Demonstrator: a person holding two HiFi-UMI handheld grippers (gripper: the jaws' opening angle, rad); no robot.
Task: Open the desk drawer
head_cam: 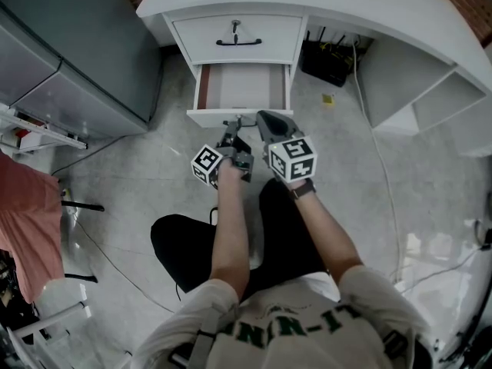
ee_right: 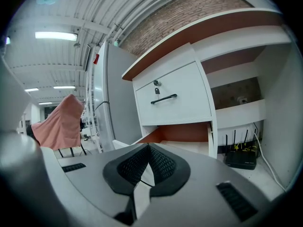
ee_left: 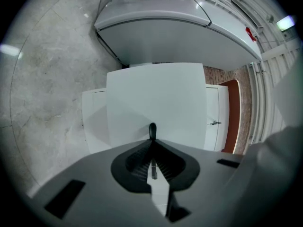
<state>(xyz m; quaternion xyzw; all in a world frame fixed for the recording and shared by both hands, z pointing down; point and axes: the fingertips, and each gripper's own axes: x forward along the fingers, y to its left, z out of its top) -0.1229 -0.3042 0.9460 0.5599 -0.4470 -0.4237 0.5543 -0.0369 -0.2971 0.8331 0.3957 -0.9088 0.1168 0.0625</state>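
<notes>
Standing pulled out beneath the counter (head_cam: 346, 6), the lower drawer (head_cam: 242, 91) is gripped at its black handle (ee_left: 152, 130) by the jaws of the left gripper (ee_left: 152, 146); the right gripper (ee_right: 148, 146) is held with jaws together, empty.

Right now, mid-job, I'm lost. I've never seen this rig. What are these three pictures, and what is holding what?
There is no robot arm here. A seated person holds a handheld claw in each hand, each carrying a marker cube. The head view looks down from the person's head, and the other two views look along each claw. The left claw is closed on the thin black handle of the lower drawer. That drawer stands pulled out of the white desk and looks empty. The upper drawer is closed. The right claw is closed on nothing, just beside the left one. A black box with antennas sits on the floor under the desk.
</notes>
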